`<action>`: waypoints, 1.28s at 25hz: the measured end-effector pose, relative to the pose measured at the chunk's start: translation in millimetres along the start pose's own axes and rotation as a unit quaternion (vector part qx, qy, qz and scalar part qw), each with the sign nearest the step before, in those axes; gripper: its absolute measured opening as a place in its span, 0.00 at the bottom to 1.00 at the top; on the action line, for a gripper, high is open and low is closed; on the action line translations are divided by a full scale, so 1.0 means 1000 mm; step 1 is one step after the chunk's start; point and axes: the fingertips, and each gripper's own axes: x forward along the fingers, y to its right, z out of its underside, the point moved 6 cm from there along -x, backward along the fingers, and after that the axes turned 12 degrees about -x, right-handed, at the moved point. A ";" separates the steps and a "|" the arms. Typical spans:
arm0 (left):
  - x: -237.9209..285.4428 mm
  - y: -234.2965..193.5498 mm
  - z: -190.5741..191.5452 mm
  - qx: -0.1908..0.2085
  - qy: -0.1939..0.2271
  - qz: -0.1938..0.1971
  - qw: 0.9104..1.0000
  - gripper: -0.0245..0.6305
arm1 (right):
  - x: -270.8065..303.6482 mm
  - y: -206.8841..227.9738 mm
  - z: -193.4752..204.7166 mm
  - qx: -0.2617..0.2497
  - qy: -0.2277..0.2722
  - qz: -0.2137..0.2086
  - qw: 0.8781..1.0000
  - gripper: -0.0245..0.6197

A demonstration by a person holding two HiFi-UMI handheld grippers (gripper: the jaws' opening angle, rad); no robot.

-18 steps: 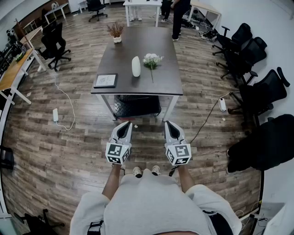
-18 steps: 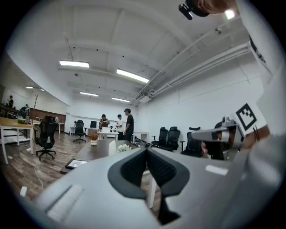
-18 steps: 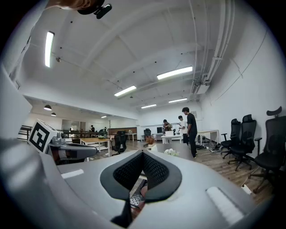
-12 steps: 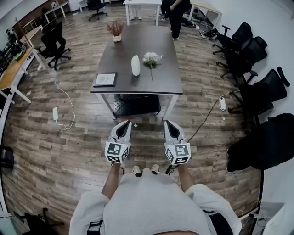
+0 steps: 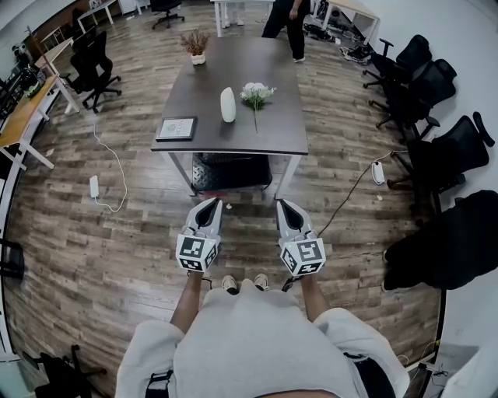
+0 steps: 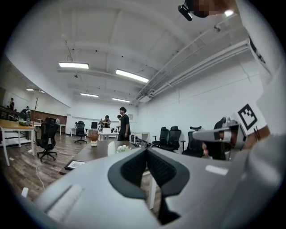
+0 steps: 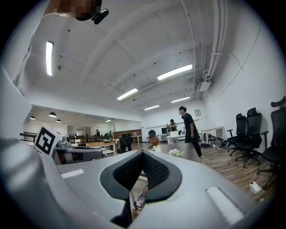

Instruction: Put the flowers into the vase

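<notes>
- Flowers (image 5: pixel 255 96) lie flat on the dark table (image 5: pixel 233 140), heads far, stem toward the near edge. They are just right of the upright white vase (image 5: pixel 227 104).
- Left gripper (image 5: pixel 211 201) and right gripper (image 5: pixel 282 204) are held level, side by side, over the floor on the near side of the table. Both are well apart from the flowers.
- Both pairs of jaws are closed tip to tip with nothing between them.
- Only the head view shows the layout from above, including the picture frame (image 5: pixel 177 127) near the table's left edge. Only the gripper views show the pads meeting.
- Against the earlier frame, the standing person (image 5: pixel 286 19) at the far end has stepped left. Flowers and vase are unmoved.
</notes>
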 end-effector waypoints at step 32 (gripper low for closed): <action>0.083 -0.005 0.012 -0.005 0.010 -0.035 0.999 0.05 | 0.042 0.079 0.028 -0.013 0.000 -0.021 1.000 0.03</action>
